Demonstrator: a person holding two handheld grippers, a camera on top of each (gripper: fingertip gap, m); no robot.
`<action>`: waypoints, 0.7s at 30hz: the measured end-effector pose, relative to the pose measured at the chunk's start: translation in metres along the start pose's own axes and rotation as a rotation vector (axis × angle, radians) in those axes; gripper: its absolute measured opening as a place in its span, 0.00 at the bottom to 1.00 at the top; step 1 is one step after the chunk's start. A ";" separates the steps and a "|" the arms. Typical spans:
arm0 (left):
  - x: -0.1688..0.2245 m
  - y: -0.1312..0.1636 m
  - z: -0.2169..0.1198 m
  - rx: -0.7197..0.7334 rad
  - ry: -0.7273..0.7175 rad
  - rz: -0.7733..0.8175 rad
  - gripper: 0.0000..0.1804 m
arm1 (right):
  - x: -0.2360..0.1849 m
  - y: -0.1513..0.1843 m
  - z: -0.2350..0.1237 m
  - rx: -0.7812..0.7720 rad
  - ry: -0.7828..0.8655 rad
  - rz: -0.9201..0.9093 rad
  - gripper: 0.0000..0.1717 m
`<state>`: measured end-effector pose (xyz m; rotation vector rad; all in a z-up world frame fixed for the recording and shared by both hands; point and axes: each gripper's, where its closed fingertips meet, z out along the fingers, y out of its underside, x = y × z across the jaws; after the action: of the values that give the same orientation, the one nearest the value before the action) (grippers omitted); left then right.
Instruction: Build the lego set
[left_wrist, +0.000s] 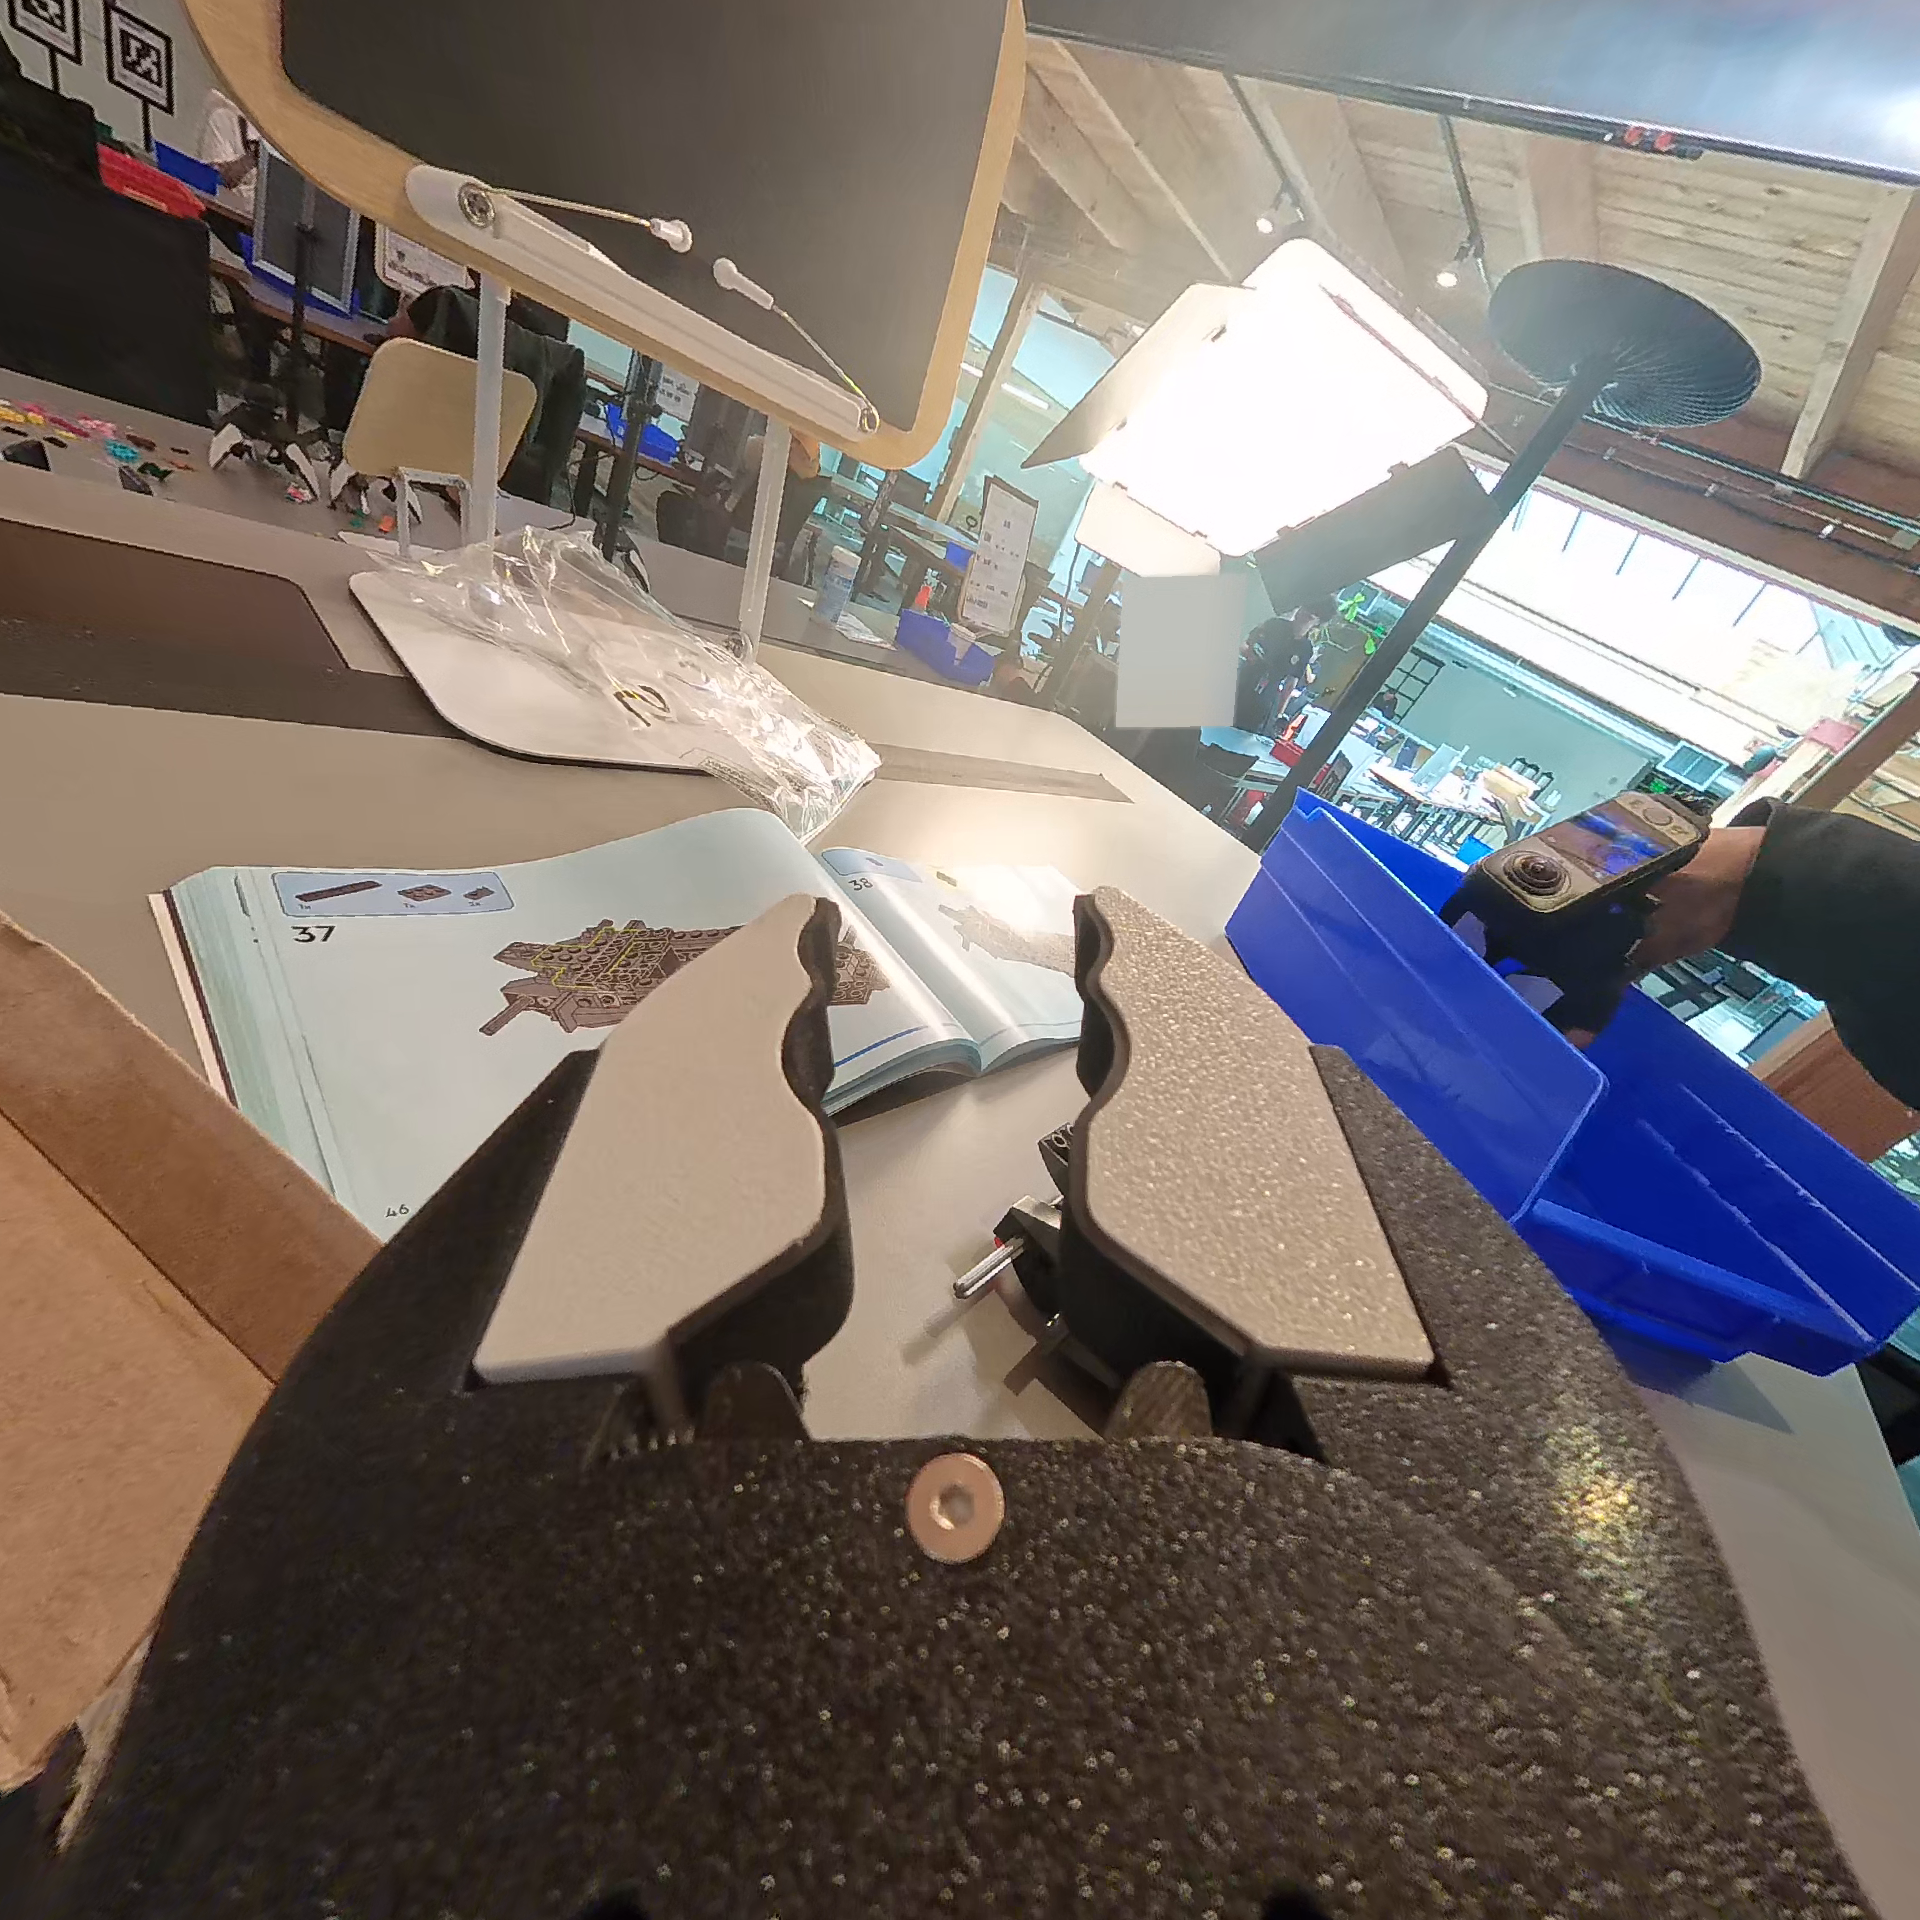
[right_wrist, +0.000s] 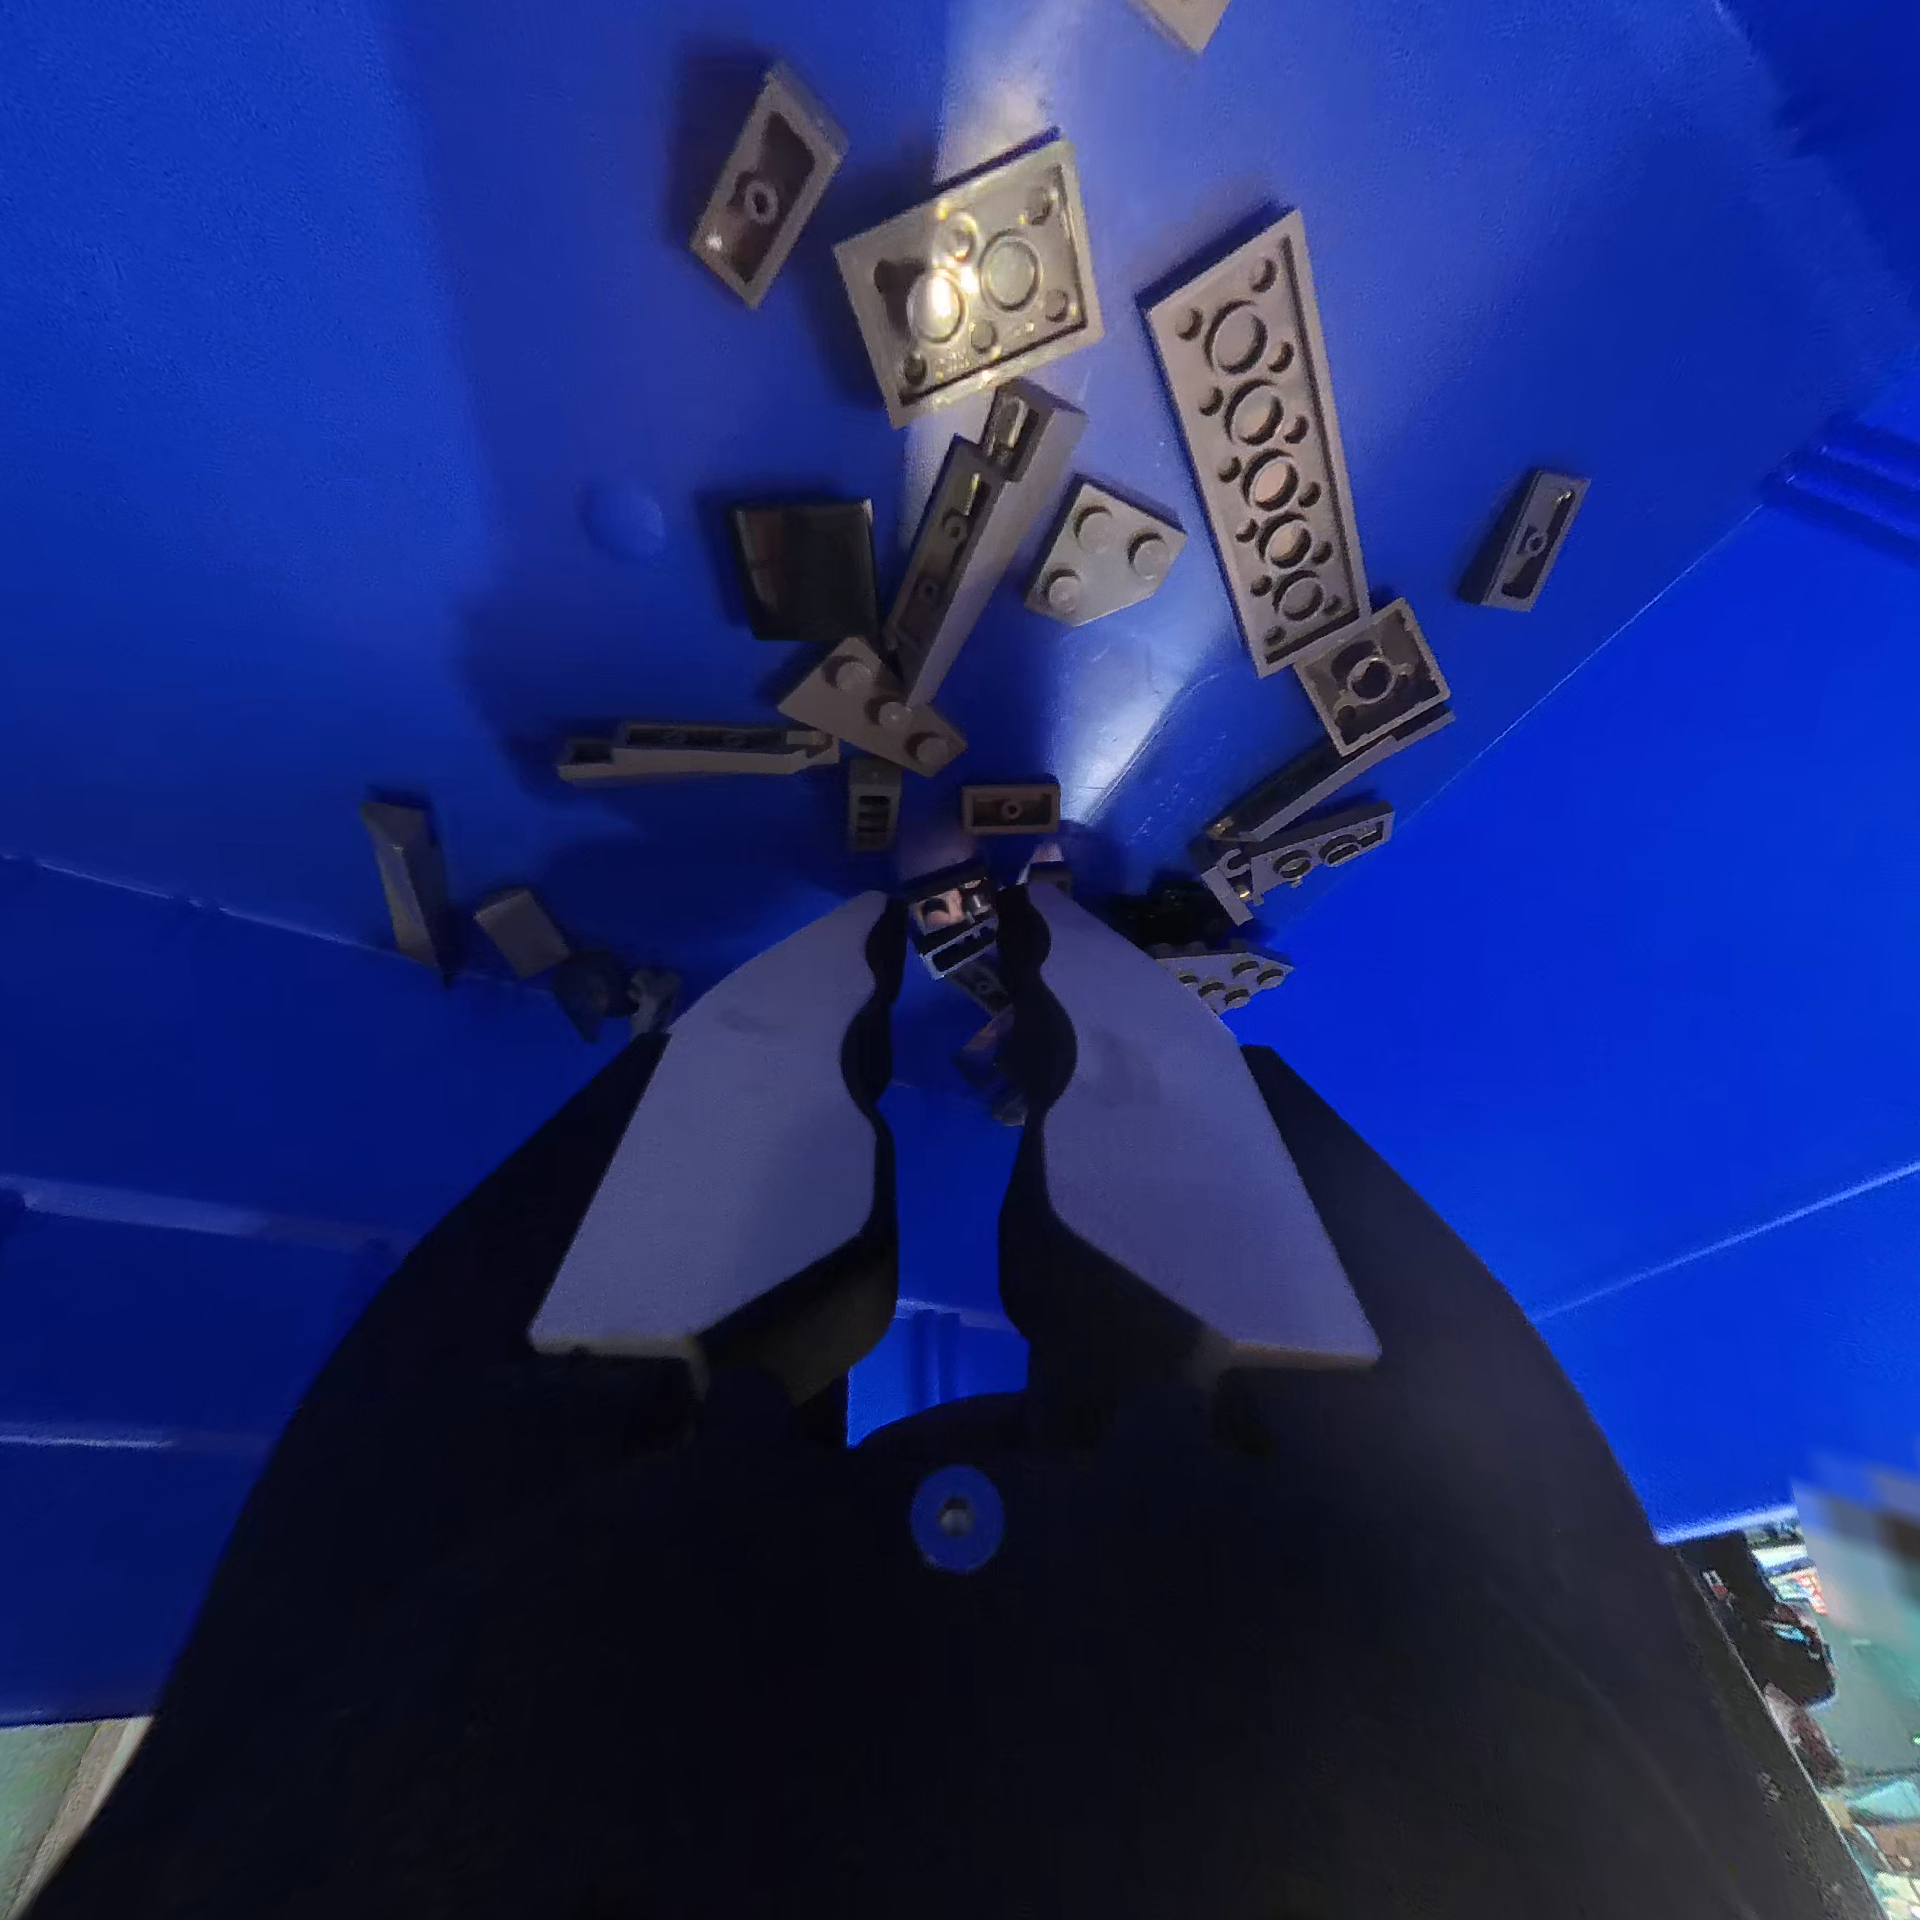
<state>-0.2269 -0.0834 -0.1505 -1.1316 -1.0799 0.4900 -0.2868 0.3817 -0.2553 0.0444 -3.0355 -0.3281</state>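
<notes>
The left gripper (left_wrist: 951, 966) hovers over the grey table (left_wrist: 156, 790) with its jaws wide and nothing between them. A small black part with a metal pin (left_wrist: 1013, 1247) lies on the table just beside and partly under its right finger. Past the fingertips an open booklet (left_wrist: 416, 997) lies flat, and beyond it a clear plastic bag (left_wrist: 665, 665) rests on the white base of a stand (left_wrist: 457, 665). To the right a blue bin (left_wrist: 1455, 1049) sits on the table, and a hand (left_wrist: 1704, 904) holds the other gripper down into it.

The right gripper (right_wrist: 951, 914) is deep in the bin (right_wrist: 312, 520), jaws narrow and closed on a small grey brick (right_wrist: 951, 920) held at the tips, pads against its sides. A studded plate (right_wrist: 1231, 977) lies just right of the fingers. Farther up the bin floor more grey pieces are scattered, among them a long plate (right_wrist: 1262, 447) and a square plate (right_wrist: 966, 281)
</notes>
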 end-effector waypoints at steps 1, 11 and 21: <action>0.000 0.000 0.000 0.001 -0.001 0.000 0.25 | 0.000 0.000 0.000 0.005 0.000 -0.004 0.11; -0.001 -0.001 -0.001 0.012 -0.006 -0.002 0.25 | 0.001 -0.001 0.000 0.030 -0.008 -0.038 0.12; -0.001 -0.001 -0.001 0.009 -0.003 -0.004 0.25 | 0.001 -0.001 -0.001 0.028 -0.046 -0.059 0.13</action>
<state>-0.2267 -0.0850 -0.1500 -1.1206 -1.0815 0.4939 -0.2874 0.3800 -0.2546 0.1305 -3.0890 -0.2949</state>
